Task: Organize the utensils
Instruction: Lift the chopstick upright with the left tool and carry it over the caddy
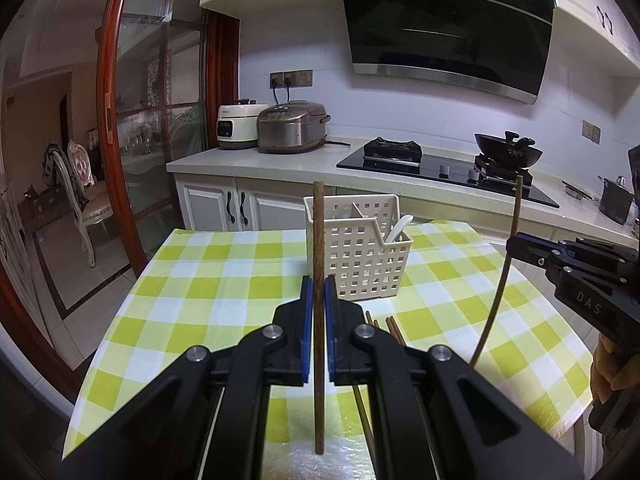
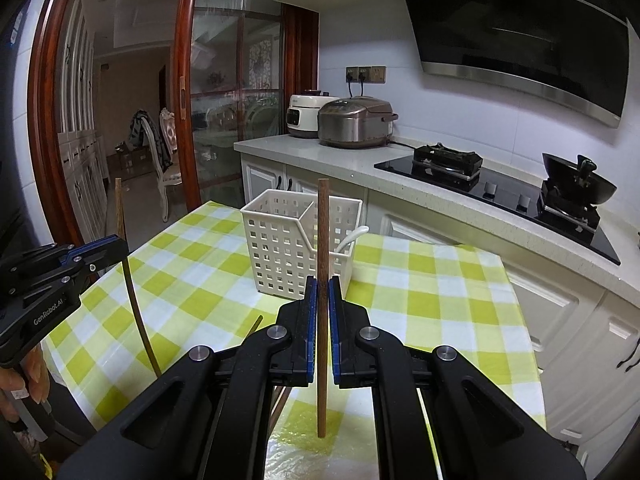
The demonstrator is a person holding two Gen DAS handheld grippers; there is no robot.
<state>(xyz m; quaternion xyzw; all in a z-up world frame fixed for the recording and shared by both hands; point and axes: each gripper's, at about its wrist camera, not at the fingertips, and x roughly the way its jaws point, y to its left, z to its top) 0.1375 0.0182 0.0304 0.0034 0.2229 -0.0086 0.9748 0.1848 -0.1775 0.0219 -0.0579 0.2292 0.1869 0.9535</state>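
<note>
Clamping a brown wooden chopstick [image 1: 319, 312] upright between its blue pads, the left gripper [image 1: 319, 284] was fully closed on the stick, which stood clear of the table both above and below the jaws. The right gripper [image 2: 322, 286] was closed the same way on a second chopstick [image 2: 322, 308], also held vertical, its lower tip hanging above the cloth. Each tool appeared in the other's view, off to the side and level with it, so the two sticks stood near one another but apart.

Just beyond both sets of jaws stood the white perforated utensil holder [image 1: 360, 256], near the far edge of the table [image 1: 200, 280] with its green-and-white checked cloth. The holder had two compartments: a white spoon [image 1: 396, 230] leaned in the lower, right-hand one, while the taller one looked empty as far as could be seen. Neither held chopstick had entered it.

On the cloth just below the left gripper lay a few more loose chopsticks [image 1: 390, 326], partly hidden by the tool's body.

Judging by this, the task was under way but early: the spoon seemed sorted, two chopsticks were lifted and not yet placed, and the loose ones remained to be gathered. Behind the table ran the kitchen counter [image 1: 248, 160] with two rice cookers [image 1: 292, 126] and a wok [image 1: 508, 150] on the hob.
</note>
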